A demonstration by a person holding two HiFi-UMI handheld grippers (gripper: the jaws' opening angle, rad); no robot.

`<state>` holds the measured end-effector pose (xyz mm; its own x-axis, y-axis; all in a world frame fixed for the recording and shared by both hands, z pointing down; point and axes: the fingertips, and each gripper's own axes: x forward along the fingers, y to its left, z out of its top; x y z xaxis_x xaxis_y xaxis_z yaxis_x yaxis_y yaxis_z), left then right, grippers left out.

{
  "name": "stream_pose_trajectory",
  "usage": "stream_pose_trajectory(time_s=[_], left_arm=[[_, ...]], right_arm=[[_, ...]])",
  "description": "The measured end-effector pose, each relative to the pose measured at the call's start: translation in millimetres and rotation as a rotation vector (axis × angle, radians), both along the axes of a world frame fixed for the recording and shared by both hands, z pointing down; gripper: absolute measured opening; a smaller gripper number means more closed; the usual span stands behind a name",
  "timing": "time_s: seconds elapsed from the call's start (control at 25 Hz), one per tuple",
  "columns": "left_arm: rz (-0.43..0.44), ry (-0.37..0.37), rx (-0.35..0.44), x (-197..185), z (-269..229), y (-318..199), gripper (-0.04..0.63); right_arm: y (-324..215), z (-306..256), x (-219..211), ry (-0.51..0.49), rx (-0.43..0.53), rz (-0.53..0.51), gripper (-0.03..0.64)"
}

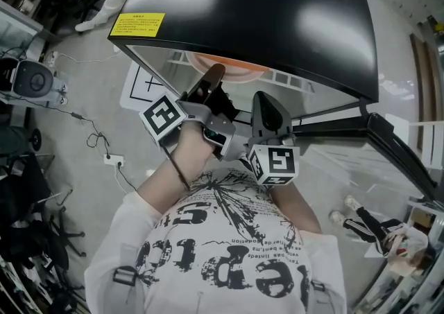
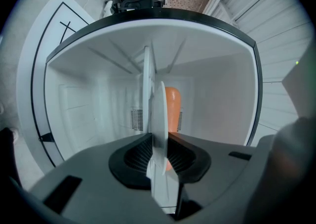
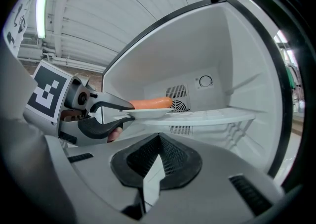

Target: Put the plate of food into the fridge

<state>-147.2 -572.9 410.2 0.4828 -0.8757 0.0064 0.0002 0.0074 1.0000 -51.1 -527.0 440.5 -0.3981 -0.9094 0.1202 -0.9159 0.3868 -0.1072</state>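
The plate [image 3: 148, 112] is clamped at its rim by the left gripper [image 3: 124, 114] and rested on the white shelf [image 3: 217, 116] of the fridge [image 1: 263, 14], which is stood on a grey floor [image 1: 83, 98], the right gripper [image 3: 153, 168] being closed and empty.

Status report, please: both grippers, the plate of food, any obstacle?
Left gripper shut on plate rim. Right gripper shut, empty. Orange food on plate, at front of fridge shelf. No obstacle seen.

The fridge [image 1: 263, 14] top was glossy black, its liner [image 2: 222, 99] smooth white plastic. The plate [image 3: 148, 112] looked glossy white. The left tongs [image 2: 159, 149] were matt grey plastic with ribbed black pads [image 2: 138, 156]. The floor [image 1: 83, 98] was smooth grey.
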Motion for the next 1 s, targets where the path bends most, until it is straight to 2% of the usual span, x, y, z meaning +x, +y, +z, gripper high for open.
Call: stream_pose_trajectory(time_s=[0.16,0.32,0.48,0.6,0.72,1.0], left_arm=[[0.008,-0.010,0.048,0,-4,1,0.063],[0.007,-0.014,0.113,1,-15,1,0.155],[-0.011,0.041,0.140,0,-21,2,0.207],[-0.012,0.028,0.163,0,-25,4,0.254],[-0.025,0.012,0.151,-3,-20,6,0.315],[-0.033,0.028,0.126,-10,-11,9,0.324]], right_arm=[[3,2,-3,0.018,-0.008,-0.003,0.000],[6,2,-6,0.026,-0.006,-0.007,0.000],[9,1,-8,0.030,-0.005,-0.002,0.000],[12,2,-9,0.034,-0.005,-0.001,0.000],[16,3,-10,0.038,-0.007,0.003,0.000],[19,2,-11,0.037,-0.005,0.010,0.000]])
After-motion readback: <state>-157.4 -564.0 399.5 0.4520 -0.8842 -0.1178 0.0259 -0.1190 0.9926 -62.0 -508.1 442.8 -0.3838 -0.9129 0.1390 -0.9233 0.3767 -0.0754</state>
